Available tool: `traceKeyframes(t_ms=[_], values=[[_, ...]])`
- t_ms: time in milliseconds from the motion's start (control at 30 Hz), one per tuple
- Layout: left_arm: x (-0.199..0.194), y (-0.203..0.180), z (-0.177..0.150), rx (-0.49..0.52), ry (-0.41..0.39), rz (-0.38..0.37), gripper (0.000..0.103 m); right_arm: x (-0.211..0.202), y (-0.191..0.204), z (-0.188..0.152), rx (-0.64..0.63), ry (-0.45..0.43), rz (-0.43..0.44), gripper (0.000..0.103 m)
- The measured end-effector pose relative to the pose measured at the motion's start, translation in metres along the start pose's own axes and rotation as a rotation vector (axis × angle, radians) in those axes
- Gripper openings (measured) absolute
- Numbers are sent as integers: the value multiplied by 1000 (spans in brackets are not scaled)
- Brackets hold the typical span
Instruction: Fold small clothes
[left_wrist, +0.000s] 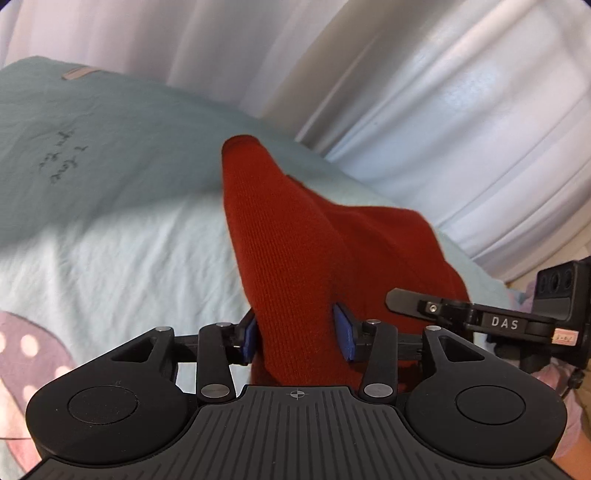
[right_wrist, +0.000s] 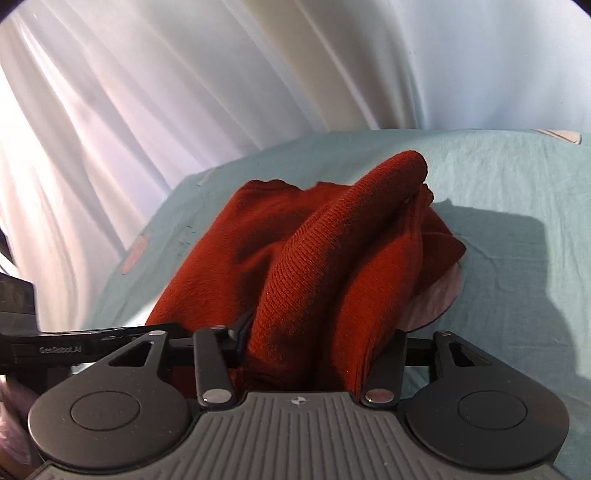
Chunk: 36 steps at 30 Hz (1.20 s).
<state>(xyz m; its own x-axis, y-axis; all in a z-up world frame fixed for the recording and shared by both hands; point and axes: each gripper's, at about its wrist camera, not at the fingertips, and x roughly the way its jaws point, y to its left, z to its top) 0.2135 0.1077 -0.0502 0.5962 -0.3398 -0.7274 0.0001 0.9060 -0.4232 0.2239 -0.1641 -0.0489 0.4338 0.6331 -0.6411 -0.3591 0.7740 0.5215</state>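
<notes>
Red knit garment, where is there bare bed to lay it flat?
Bare sheet lies left of the red knit garment, up to the handwritten print. The sheet between garment and curtain is narrow. The near-left corner holds a polka-dot cloth.

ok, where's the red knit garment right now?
Both wrist views: red knit garment bunched between the left gripper and right gripper jaws, above the light blue bedsheet.

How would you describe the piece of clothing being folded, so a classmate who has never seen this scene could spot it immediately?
Start at the pale blue sheet covering the bed, in front of the white curtains. On it, bunched between the left gripper and the right gripper, is the red knitted garment. It is the only deep red, ribbed fabric here; the pale lilac cloth peeking from under it is smooth and light.
</notes>
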Motion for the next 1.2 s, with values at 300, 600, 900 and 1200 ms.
traceKeyframes(t_ms=[300,600,900,1200], values=[[-3,0,25,10,-111,146,60,-19,-18,20,87,-87,-209,71],[36,-26,33,-1,-103,196,67,24,15,25,-220,-67,-501,19],[44,-30,22,77,-129,266,81,-23,14,-2,-72,-192,-459,52],[-20,-13,-21,123,-78,118,76,-89,-14,-104,446,-133,-64,62]])
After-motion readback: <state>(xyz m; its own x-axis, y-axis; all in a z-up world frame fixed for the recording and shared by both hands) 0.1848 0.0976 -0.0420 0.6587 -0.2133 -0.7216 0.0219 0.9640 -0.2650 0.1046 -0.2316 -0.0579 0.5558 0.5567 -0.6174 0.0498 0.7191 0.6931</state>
